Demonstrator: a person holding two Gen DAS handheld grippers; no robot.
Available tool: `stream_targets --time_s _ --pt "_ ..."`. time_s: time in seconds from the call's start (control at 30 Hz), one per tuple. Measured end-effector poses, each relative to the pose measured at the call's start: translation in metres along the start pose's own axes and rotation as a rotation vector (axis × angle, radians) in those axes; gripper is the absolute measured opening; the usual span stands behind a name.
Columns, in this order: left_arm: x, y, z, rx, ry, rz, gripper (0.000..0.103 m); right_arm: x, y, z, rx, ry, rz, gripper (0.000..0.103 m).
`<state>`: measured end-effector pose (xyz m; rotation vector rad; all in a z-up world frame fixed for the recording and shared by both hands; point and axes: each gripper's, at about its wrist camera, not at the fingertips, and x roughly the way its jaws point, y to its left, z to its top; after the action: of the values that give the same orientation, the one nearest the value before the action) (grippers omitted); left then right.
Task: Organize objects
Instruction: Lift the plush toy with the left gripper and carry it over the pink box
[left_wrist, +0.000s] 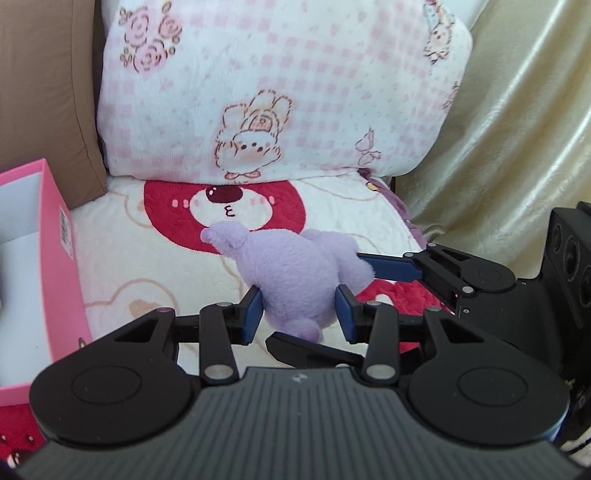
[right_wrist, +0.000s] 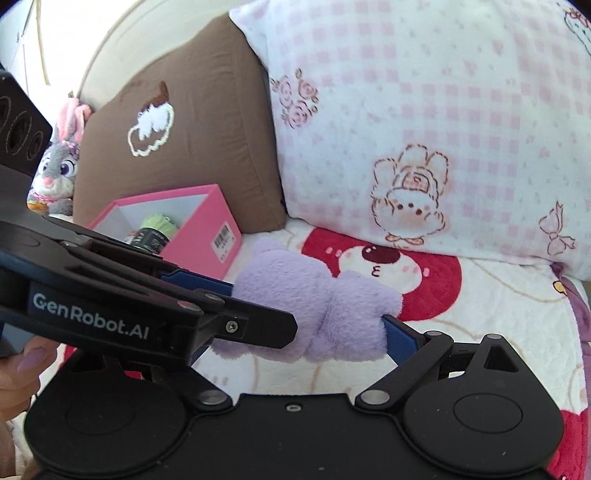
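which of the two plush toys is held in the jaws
The lilac plush toy, clamped by both grippers over the blanket; the grey bunny plush sits untouched behind the pink box.

Pink box (left_wrist: 55, 266) blocks left, pillow (left_wrist: 280, 92) ahead; blanket (left_wrist: 147, 266) between lies open.

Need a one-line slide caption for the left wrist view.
Both tongs, left and right, grip a purple plush toy above the blanket, pink box alongside.
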<state>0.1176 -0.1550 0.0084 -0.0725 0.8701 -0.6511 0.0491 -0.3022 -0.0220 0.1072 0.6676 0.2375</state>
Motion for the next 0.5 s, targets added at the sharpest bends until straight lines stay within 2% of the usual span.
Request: stream_targets --time_s 0.2,0.5 --pt "-0.031 -0.007 -0.012 0.002 0.000 0.032 0.040 -0.017 0.021 -0.002 -0.035 -0.006 0.043 0.098" --pt "-0.073 0.000 -0.032 -0.022 -0.016 0.034 0.040 -0.038 0.056 -0.008 -0.059 -0.012 0.080 0.098"
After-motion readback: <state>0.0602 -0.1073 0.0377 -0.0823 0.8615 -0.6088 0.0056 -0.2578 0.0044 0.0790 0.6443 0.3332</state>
